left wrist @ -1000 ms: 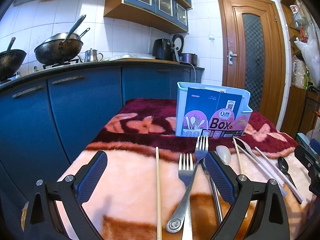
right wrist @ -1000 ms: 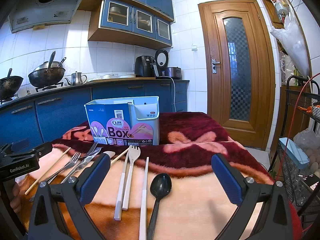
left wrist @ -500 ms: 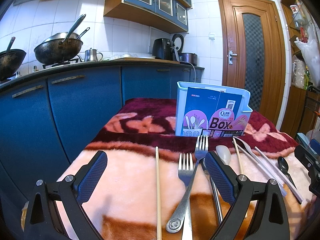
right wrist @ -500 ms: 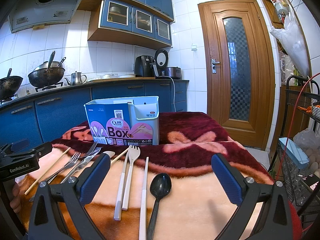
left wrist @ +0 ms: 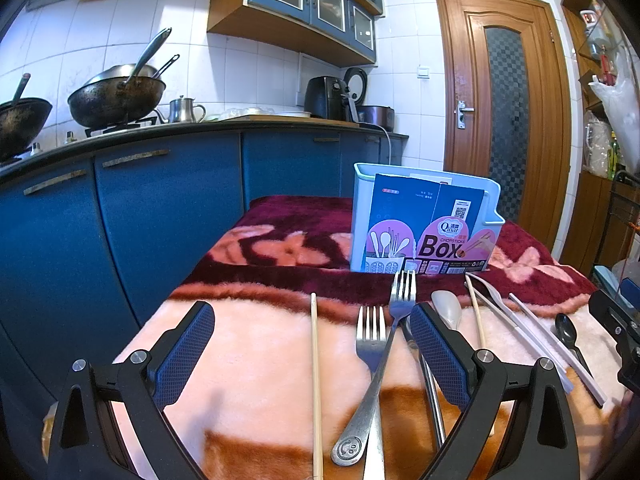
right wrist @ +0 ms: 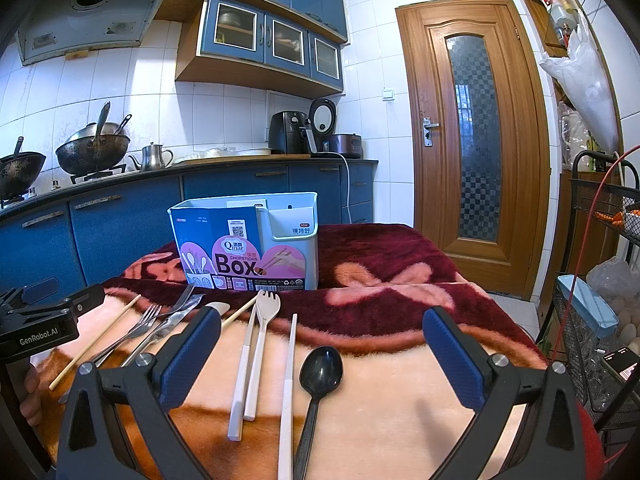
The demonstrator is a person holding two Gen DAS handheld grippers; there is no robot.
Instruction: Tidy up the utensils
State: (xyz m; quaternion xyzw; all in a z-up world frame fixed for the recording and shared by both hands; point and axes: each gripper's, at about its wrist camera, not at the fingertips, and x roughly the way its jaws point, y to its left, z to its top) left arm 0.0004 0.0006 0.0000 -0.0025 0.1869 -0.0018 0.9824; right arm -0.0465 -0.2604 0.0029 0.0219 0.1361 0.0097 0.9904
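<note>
Left wrist view: the left gripper (left wrist: pixel 310 344) fills the bottom of the frame with its two blue-padded fingers (left wrist: pixel 182 350) spread wide apart and nothing between the pads. Under it, on a pink and maroon blanket (left wrist: pixel 256 360), lie a wooden chopstick (left wrist: pixel 315 372), a short metal fork (left wrist: pixel 371 336) and a longer metal fork (left wrist: pixel 384 360) that crosses it. The right-hand finger covers part of a pale spoon (left wrist: pixel 446 308) and a metal handle beside it; what that handle belongs to cannot be made out. Further right are a second chopstick (left wrist: pixel 475 316), white-handled pieces (left wrist: pixel 532 340) and a black spoon (left wrist: pixel 565 330). The utensil box (left wrist: pixel 424 224) stands upright at centre, behind the row. The right gripper shows only as a black edge at the far right, cut off by the frame.

Right wrist view: the right gripper (right wrist: pixel 320 354) also has its fingers (right wrist: pixel 454 358) wide apart, empty. Here the white-handled pieces read clearly: a pale fork-spoon (right wrist: pixel 262 332), a white-handled piece (right wrist: pixel 242 376) touching it, and a single white stick (right wrist: pixel 287 384), with the black spoon (right wrist: pixel 320 376) just beside. The box (right wrist: pixel 244 240) shows a side pocket on its right that the other view barely shows. The metal forks (right wrist: pixel 160 316) and a chopstick (right wrist: pixel 94 346) lie at left, partly behind the left finger. The left gripper (right wrist: pixel 48 320) appears at the left edge, its fingers out of sight, with a hand (right wrist: pixel 30 390) below it, mostly cut off.
</note>
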